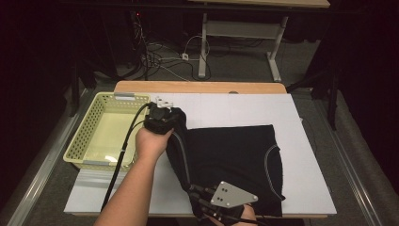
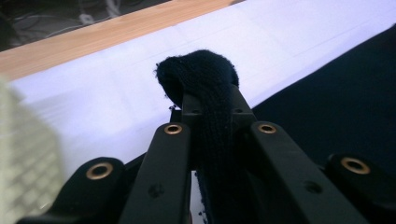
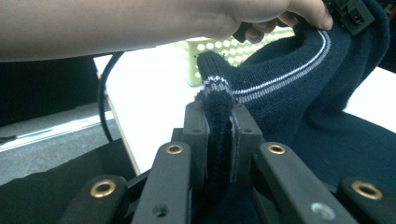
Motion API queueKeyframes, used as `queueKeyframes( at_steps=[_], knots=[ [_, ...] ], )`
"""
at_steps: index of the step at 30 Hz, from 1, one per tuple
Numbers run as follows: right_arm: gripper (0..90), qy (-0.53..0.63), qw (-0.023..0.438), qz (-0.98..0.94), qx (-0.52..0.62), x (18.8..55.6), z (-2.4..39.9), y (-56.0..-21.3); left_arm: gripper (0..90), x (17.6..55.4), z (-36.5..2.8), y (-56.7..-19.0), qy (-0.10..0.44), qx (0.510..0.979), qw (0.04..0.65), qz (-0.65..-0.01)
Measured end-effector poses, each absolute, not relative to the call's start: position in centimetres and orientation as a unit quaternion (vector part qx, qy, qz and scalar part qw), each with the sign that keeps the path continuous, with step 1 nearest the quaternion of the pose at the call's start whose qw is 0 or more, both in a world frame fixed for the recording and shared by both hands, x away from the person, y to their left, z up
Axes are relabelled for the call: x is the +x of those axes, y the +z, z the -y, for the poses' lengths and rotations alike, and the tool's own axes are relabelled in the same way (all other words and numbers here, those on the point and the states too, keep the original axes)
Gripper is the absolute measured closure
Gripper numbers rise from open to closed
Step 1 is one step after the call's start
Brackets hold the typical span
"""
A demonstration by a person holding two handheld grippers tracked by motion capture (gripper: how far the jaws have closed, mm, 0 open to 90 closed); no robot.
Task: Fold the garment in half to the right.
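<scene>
A dark navy knitted sweater with thin pale stripes along its ribbed edge is lying mostly flat on the white table cover, just right of the pale yellow perforated basket. Its edge nearest the basket is hanging lifted off the cover, bunched into thick folds at two points.

Your sweater is matt, fuzzy knit cloth (pale striped trim). Basket: perforated plastic; table edge: smooth wood.

Lab: cable tangle, dark curtains
</scene>
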State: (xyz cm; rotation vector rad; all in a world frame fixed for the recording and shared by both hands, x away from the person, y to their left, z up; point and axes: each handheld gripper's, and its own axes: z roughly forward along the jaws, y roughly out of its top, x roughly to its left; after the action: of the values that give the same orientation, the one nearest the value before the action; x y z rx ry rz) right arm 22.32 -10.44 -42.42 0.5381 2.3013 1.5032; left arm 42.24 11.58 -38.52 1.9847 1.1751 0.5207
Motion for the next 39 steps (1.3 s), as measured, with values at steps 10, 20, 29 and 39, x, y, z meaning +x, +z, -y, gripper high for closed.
queueKeyframes(
  at_steps=[10,20,29,39],
  knots=[
    [81.1,0.507,0.198,-0.809,0.225,22.6,15.0,-42.3,81.3,43.9,-5.5,-38.3,0.197,0.796,0.401,-0.409],
    [81.0,0.482,0.216,-0.805,0.271,21.9,19.8,-42.3,81.2,44.4,-0.4,-38.5,0.182,0.801,0.431,-0.373],
    [81.0,0.441,0.22,-0.813,0.31,21.4,23.8,-44.7,80.9,45.1,4.3,-41.9,0.137,0.807,0.441,-0.368],
    [80.4,0.445,0.217,-0.804,0.329,20.9,25.8,-46.5,78.1,45.2,6.7,-44.1,0.112,0.81,0.436,-0.376]
  ],
)
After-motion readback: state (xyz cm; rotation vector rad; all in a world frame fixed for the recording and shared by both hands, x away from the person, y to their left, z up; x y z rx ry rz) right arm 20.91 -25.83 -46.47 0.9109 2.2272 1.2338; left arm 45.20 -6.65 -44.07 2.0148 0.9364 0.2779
